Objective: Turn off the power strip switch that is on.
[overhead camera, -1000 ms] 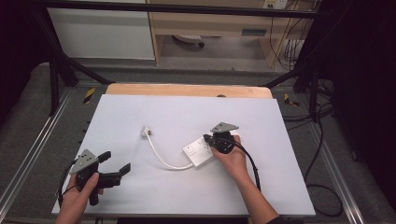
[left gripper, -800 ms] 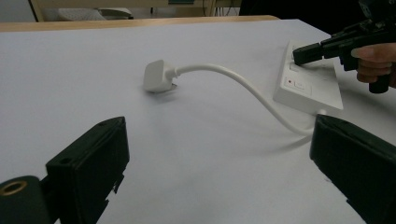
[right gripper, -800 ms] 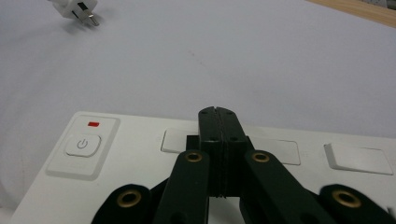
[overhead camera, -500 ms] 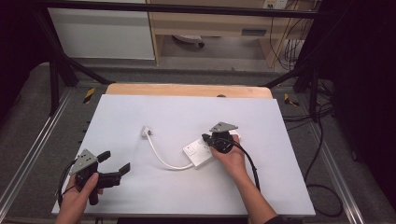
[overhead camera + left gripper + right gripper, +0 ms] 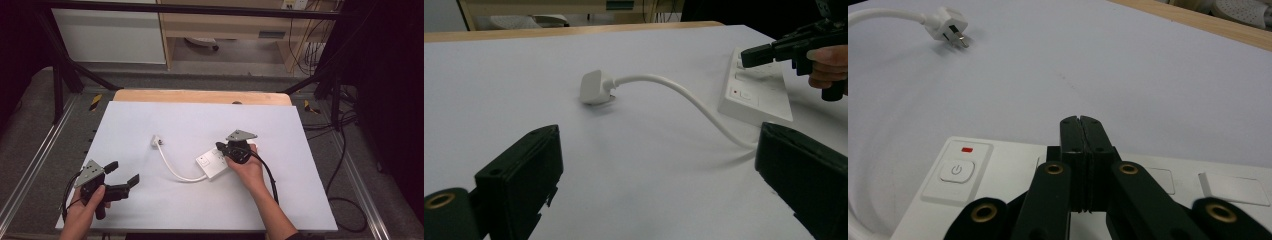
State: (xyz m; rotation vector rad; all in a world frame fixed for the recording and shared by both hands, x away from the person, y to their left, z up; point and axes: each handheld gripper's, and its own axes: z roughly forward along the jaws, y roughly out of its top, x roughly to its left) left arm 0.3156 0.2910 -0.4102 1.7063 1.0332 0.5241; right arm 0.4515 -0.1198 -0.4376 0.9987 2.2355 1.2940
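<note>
Nothing differs from the earlier high view: both hands, the strip and the cord sit where they were a second ago.

White rectangular plastic power strip (image 5: 216,163) lies flat on the white-covered table (image 5: 150,120), right of centre, a grey power button (image 5: 955,170) with a red mark above it at one end. Its white cable (image 5: 172,167) curves off toward the left and ends in a white plug (image 5: 157,140) lying on the table, well apart from the strip.

Right gripper (image 5: 221,147), held in the person's right hand (image 5: 248,167), sits over the strip's top face. In the right gripper view its black fingers (image 5: 1072,137) are pressed together with nothing between them, tips above the strip's far edge; cannot tell if they touch the plastic.

Left gripper (image 5: 123,176), in the left hand (image 5: 85,210), rests near the front left corner of the table, well apart from the strip and plug. Its fingers (image 5: 524,172) are spread wide, nothing between them, aimed across the table toward the cable.
</note>
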